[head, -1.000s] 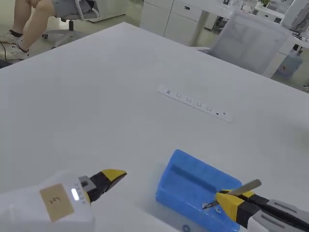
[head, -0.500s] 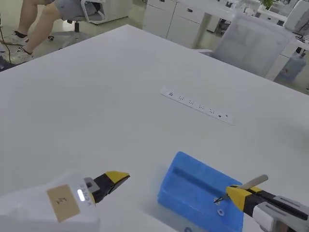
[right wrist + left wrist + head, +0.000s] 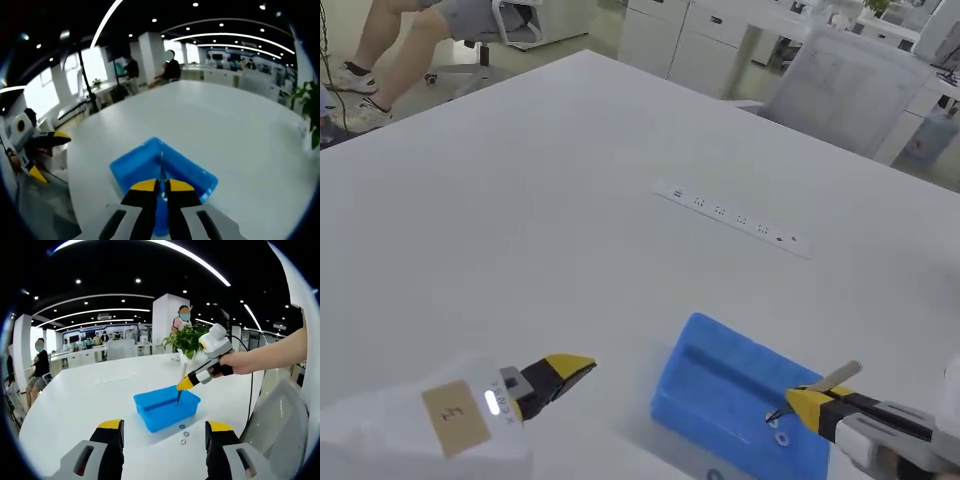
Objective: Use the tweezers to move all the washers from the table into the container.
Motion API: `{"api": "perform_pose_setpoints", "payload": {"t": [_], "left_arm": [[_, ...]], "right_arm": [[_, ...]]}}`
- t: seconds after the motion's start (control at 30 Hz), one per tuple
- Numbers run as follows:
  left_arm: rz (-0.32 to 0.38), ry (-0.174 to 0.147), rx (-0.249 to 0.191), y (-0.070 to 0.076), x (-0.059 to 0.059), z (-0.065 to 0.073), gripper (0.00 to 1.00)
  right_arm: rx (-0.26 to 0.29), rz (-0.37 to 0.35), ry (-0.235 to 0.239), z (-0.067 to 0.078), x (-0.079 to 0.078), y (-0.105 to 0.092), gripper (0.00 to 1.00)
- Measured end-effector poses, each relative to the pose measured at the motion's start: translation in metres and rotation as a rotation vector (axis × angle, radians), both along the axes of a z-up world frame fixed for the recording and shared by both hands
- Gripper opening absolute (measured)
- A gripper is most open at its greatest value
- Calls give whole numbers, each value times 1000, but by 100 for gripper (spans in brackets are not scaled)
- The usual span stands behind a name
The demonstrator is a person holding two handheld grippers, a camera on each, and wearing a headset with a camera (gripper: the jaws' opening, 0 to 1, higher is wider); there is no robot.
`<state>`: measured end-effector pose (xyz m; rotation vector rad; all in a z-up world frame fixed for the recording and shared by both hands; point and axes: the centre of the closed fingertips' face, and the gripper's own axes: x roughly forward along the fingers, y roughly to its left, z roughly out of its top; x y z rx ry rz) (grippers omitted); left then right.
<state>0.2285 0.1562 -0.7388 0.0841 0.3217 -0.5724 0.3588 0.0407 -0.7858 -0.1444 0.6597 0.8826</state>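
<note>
head view / right gripper [image 3: 806,404]: jaws are clamping the tweezers [image 3: 838,379], with the tips pointing down over the near right part of the container [image 3: 672,392].
head view / washer [image 3: 778,438]: one small ring is lying on the blue just under the tweezers' tips. It looks to be inside already; can't tell if the tips are touching it.
head view / left gripper [image 3: 570,367]: is hovering over the table [image 3: 520,200] to the left of the container, carrying nothing.
head view / socket strip [image 3: 732,219]: is sitting on the far side, well apart from the work.
left gripper view / left gripper [image 3: 165,432]: jaws are standing apart, empty.
left gripper view / washers [image 3: 182,442]: two or three are lying on the table [image 3: 75,405] on the near side of the container [image 3: 165,421], close to it but not touching.
left gripper view / right gripper [image 3: 185,385]: is holding the tweezers [image 3: 178,396] tip-down inside the container's rim.
right gripper view / right gripper [image 3: 160,186]: jaws are pressing together on the tweezers [image 3: 161,162], which are pointing into the container [image 3: 127,175]. Too small to tell if a washer is in the tips.
right gripper view / left gripper [image 3: 47,155]: is hanging off to the left, jaws apart.
progress: my read is partway. At least one washer is going in or is already in, and the few on the table are waiting for pickup.
</note>
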Motion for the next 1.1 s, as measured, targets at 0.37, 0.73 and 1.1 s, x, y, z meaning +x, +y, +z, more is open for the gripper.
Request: {"api": "perform_pose_setpoints", "payload": {"t": [0.37,0.73,1.1], "left_arm": [[-1,2,1,0,0,0,65],[-3,6,6,-1,0,-1,65],[-11,11,11,-2,0,-2,65]], "right_arm": [[-50,11,29,-21,5,-1,3],[-72,29,24,-24,6,3,3],[-69,44,-5,-16,2,4,3]]}}
